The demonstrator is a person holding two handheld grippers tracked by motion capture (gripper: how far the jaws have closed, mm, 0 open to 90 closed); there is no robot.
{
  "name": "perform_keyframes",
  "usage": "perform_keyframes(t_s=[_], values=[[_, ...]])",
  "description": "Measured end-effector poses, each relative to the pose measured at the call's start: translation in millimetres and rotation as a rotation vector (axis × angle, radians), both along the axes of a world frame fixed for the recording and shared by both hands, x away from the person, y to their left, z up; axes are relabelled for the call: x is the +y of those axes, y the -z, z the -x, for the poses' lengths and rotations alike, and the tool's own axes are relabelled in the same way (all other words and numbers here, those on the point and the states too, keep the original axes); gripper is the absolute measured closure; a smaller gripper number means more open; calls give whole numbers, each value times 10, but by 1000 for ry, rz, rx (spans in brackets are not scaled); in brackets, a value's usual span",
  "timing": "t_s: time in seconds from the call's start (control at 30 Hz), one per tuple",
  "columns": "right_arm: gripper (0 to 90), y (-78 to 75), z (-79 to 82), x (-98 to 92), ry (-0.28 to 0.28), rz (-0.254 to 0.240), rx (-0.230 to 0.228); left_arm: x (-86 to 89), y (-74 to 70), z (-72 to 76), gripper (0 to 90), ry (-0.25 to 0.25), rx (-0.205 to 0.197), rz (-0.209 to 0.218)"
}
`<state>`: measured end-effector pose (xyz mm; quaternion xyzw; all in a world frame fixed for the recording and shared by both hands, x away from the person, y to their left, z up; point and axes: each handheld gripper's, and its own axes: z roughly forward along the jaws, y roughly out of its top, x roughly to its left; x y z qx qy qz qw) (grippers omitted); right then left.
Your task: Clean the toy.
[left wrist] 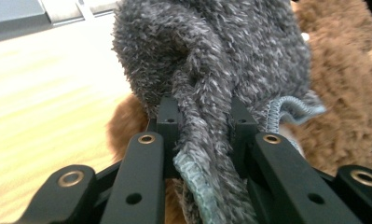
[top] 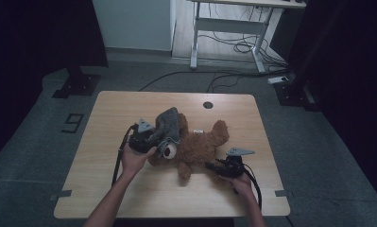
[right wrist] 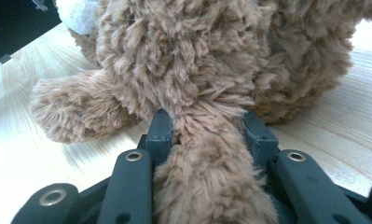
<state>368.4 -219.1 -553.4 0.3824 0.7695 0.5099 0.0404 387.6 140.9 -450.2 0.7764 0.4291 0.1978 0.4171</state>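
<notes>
Light wooden table [top: 106, 142] bore a brown plush teddy bear [top: 200, 146] lying mid-table, fuzzy grey knitted hat [top: 169, 124] at its head, left gripper [left wrist: 200, 119] clamped on the hat's edge, forearm angled inward, right gripper [right wrist: 207, 130] pinching a bear limb, hand low.

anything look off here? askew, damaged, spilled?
Nothing damaged or spilled. One oddity: the grey fuzzy hat sits bunched and crooked over the brown teddy bear's head, its stitched hem folded in the left claw. The bear lies flat on the wooden table, one limb pinched in the right claw.
</notes>
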Motion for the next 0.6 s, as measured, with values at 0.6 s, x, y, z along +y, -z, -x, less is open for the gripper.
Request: perform_keyframes(t_s=[0.6], values=[[626,5,-14,-10,2,-7,15,-97,-144,260,727,64,-50,24]])
